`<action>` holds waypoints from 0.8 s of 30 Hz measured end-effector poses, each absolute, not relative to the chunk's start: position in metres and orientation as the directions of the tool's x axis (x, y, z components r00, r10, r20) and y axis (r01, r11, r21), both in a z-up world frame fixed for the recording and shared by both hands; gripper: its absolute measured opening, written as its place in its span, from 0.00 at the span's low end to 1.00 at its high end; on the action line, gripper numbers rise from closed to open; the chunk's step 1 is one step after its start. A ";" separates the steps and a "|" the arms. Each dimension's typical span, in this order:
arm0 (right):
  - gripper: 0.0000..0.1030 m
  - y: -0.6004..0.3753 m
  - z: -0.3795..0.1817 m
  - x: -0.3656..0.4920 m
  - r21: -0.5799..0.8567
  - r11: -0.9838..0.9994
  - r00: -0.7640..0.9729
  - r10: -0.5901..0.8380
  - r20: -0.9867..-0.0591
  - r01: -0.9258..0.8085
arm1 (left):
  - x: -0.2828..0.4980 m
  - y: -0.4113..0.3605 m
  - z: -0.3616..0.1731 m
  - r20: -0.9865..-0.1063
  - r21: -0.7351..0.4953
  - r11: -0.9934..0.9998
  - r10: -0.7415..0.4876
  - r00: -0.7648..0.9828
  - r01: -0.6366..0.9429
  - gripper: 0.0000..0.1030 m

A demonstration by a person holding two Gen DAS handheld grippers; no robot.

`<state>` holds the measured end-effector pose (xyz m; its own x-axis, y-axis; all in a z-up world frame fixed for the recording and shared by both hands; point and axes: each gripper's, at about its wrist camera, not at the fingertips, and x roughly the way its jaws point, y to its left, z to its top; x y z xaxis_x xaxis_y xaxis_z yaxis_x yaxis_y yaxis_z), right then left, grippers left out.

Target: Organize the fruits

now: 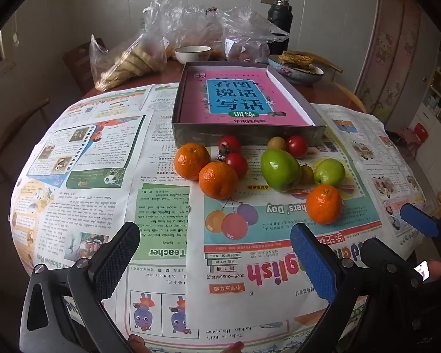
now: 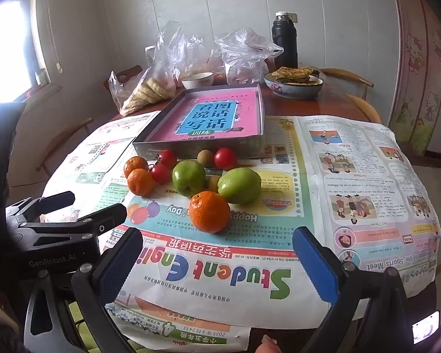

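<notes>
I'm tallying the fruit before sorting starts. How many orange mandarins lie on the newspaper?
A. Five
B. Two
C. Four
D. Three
D: two mandarins sit together at the left of the pile and a third lies nearest the grippers; the other fruit is red or green.

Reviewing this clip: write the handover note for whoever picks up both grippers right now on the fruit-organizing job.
Left gripper: open, empty, hovering over the newspaper short of the fruit.
Right gripper: open, empty, lined up behind the nearest orange.
Fruit all loose on the newspaper in front of the box: three oranges, with two of them on the left, three tomatoes, two green apples, two small brownish fruits.
Done: nothing sorted yet; the box holds only a pink book.
Left: group all the fruit.
</notes>
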<state>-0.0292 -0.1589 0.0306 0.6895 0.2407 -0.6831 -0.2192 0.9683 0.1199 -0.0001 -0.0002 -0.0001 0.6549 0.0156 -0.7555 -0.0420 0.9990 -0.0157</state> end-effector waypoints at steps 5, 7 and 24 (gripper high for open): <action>1.00 -0.152 0.027 -0.031 0.090 0.970 0.677 0.224 -0.701 -0.227 | 0.002 0.001 0.004 -0.766 -0.053 0.998 -0.013 0.643 -0.043 0.99; 1.00 -0.151 0.026 -0.034 0.087 0.971 0.676 0.219 -0.703 -0.223 | -0.004 0.005 0.003 -0.760 -0.063 0.997 -0.019 0.650 -0.044 0.99; 1.00 -0.150 0.023 -0.026 0.082 0.975 0.651 0.201 -0.732 -0.209 | -0.002 0.009 -0.001 -0.767 -0.065 0.997 -0.026 0.641 -0.038 0.99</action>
<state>-0.0256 -0.1496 0.0228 0.6514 0.2008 -0.7317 -0.2088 0.9746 0.0817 -0.0025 0.0086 -0.0010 0.6413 -0.0258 -0.7669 -0.0381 0.9971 -0.0654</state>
